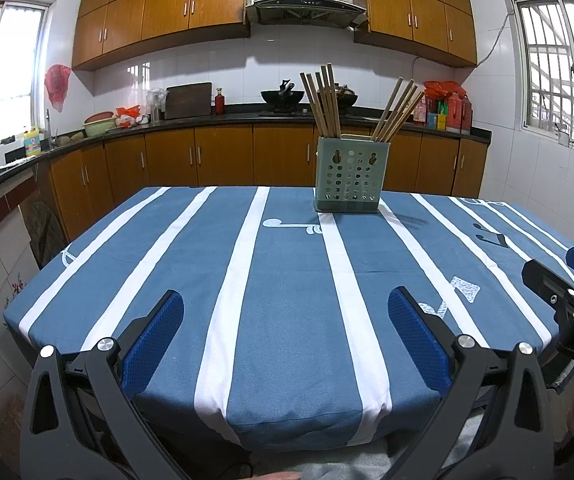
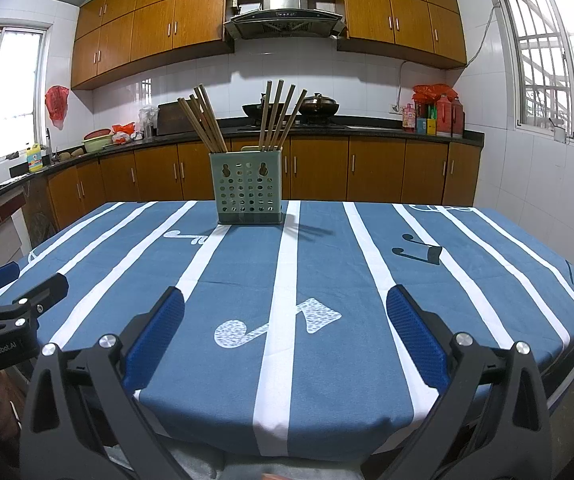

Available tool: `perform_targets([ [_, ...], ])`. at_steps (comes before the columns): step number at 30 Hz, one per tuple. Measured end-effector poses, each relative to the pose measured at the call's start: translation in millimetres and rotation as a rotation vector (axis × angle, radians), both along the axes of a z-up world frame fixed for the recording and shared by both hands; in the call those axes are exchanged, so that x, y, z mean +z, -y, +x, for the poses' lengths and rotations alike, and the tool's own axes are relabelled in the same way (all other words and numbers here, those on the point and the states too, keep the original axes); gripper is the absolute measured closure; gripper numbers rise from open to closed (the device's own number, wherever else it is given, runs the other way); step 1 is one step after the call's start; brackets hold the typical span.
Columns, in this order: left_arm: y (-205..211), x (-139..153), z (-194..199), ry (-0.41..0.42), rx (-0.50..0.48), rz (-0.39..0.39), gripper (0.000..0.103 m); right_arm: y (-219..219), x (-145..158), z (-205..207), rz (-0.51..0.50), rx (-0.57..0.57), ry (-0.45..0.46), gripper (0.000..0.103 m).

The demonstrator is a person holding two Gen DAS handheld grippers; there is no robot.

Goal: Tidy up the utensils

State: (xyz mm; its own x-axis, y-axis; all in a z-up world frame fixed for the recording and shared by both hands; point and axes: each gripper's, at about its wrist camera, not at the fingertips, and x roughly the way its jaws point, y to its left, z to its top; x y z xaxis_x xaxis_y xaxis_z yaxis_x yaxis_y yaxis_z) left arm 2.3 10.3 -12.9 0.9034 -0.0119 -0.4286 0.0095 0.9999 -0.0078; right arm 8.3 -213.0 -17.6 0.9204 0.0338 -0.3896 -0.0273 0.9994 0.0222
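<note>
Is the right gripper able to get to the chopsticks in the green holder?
Probably yes: the right gripper is open, and only bare tablecloth lies before the holder and chopsticks.

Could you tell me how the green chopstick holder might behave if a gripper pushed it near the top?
The holder looks like thin perforated plastic, so probably light. With tall chopsticks leaning outward, it may tip rather than slide, especially on the tablecloth.

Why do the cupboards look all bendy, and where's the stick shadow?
Left wrist view: the fisheye lens bows the brown wooden wall cupboards. Right wrist view: the wooden chopsticks in the green perforated plastic holder cast a fan-shaped shadow rightward on the blue-and-white striped tablecloth.
</note>
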Motion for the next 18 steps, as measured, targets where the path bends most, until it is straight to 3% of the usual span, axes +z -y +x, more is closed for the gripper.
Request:
perform_targets([
  [18,1.2,1.7,0.8,0.002,-0.001,0.002,0.002,-0.2,-0.8,-0.2,0.001,0.000,0.000,0.004],
])
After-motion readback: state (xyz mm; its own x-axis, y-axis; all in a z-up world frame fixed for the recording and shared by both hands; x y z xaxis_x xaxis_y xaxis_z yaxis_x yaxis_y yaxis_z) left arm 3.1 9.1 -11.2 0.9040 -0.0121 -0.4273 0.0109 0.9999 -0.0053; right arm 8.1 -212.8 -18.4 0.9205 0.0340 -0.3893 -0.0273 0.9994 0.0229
